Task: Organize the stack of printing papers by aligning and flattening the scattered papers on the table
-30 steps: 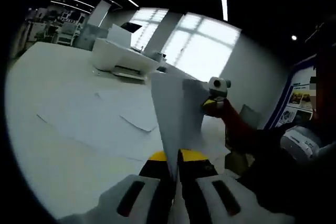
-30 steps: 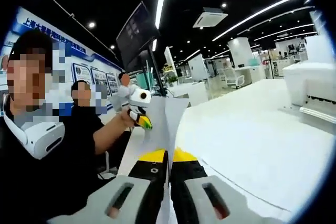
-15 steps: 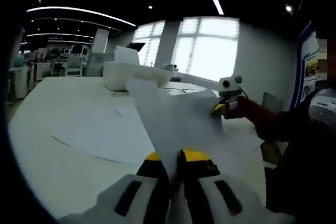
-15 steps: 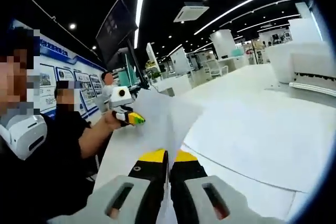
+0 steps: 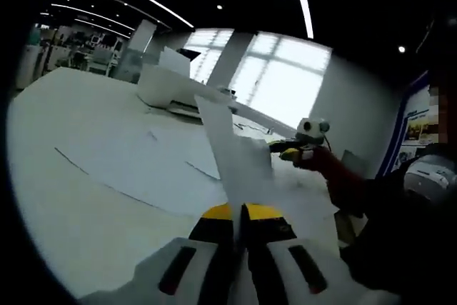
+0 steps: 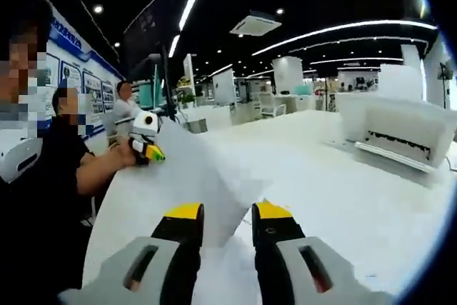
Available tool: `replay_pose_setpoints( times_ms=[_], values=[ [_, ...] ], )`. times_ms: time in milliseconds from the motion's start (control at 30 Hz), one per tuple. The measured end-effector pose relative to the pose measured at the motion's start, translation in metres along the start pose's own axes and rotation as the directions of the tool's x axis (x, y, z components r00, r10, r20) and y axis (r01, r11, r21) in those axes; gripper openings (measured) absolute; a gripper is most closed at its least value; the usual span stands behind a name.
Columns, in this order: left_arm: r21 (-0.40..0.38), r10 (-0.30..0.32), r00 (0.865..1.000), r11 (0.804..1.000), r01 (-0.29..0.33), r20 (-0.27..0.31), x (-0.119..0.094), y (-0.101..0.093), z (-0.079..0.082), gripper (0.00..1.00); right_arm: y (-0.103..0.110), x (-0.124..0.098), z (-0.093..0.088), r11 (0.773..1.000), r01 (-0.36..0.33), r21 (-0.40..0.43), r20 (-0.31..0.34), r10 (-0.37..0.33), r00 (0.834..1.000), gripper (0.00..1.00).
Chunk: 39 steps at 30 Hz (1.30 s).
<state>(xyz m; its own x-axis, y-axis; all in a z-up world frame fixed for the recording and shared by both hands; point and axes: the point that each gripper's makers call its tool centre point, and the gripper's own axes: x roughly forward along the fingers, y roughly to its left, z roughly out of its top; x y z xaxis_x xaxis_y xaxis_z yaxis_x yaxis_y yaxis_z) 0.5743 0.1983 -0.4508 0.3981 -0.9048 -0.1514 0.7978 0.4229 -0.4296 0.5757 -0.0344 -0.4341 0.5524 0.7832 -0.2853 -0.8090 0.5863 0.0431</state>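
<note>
**One Sheet Aloft, the Rest Flat on the Table**

A single sheet of paper (image 5: 235, 151) stands lifted above the white table (image 5: 78, 198), well clear of the printer (image 5: 175, 91) at the far side. The left gripper (image 5: 238, 213) is clenched on the sheet's near edge, its yellow-tipped jaws pressed together with the paper rising straight out from between them. In the right gripper view the right gripper (image 6: 227, 213) has its jaws parted; the sheet (image 6: 207, 176) lies in the gap between them, and whether either pad touches it cannot be told.

The sheet's long axis runs away from the left gripper toward the right one, so the left gripper alone has a sure hold on it, at the end farther from the printer. Judged from this, the next move depends on lowering the sheet toward the papers on the table (image 5: 153, 166), which lie between the lifted sheet and the printer.

Counted: one sheet in the air, two grippers, one printer. At least two loose sheets lie overlapped on the table; their exact number is unclear.
</note>
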Motion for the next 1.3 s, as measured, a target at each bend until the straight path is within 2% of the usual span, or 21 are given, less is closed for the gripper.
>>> replay_pose_setpoints(
  times_ms=[100,133,167,267,400,633,867,1100,1300],
  values=[
    [0.022,0.012,1.000,1.000,-0.012,-0.020,0.003,-0.001,-0.005,0.07,-0.009,-0.024,0.002,0.992,0.088,-0.093,-0.008,-0.089,0.996,0.29],
    [0.023,0.014,1.000,1.000,-0.013,-0.022,0.003,-0.001,-0.005,0.07,-0.010,-0.027,0.002,0.990,0.097,-0.102,-0.009,-0.099,0.995,0.30],
    [0.025,0.015,1.000,1.000,-0.014,-0.024,0.003,-0.001,-0.006,0.07,-0.011,-0.040,0.003,0.981,0.133,-0.138,-0.003,-0.135,0.991,0.32],
    [0.021,0.011,1.000,1.000,-0.011,-0.020,0.003,-0.001,-0.006,0.07,-0.009,-0.062,0.005,0.970,0.179,-0.162,0.009,-0.180,0.984,0.35],
    [-0.048,-0.020,1.000,0.999,0.019,-0.012,0.001,0.002,-0.002,0.07,-0.004,-0.082,0.006,0.954,0.215,-0.208,0.011,-0.217,0.976,0.37],
    [-0.072,-0.037,0.999,0.997,0.036,-0.010,0.002,-0.001,-0.003,0.07,0.003,-0.094,0.007,0.954,0.214,-0.209,0.018,-0.215,0.977,0.38],
    [-0.060,-0.037,0.999,0.998,0.037,0.003,0.001,-0.002,-0.002,0.07,0.001,-0.108,-0.006,0.956,0.231,-0.180,0.020,-0.231,0.973,0.38],
    [-0.039,-0.032,0.999,0.999,0.032,0.003,0.000,0.001,-0.003,0.07,-0.014,-0.134,-0.029,0.949,0.291,-0.119,0.002,-0.293,0.956,0.39],
    [-0.043,-0.036,0.999,0.998,0.037,0.018,-0.002,0.003,0.000,0.07,-0.028,-0.153,-0.036,0.935,0.344,-0.083,0.000,-0.345,0.938,0.40]
  ],
)
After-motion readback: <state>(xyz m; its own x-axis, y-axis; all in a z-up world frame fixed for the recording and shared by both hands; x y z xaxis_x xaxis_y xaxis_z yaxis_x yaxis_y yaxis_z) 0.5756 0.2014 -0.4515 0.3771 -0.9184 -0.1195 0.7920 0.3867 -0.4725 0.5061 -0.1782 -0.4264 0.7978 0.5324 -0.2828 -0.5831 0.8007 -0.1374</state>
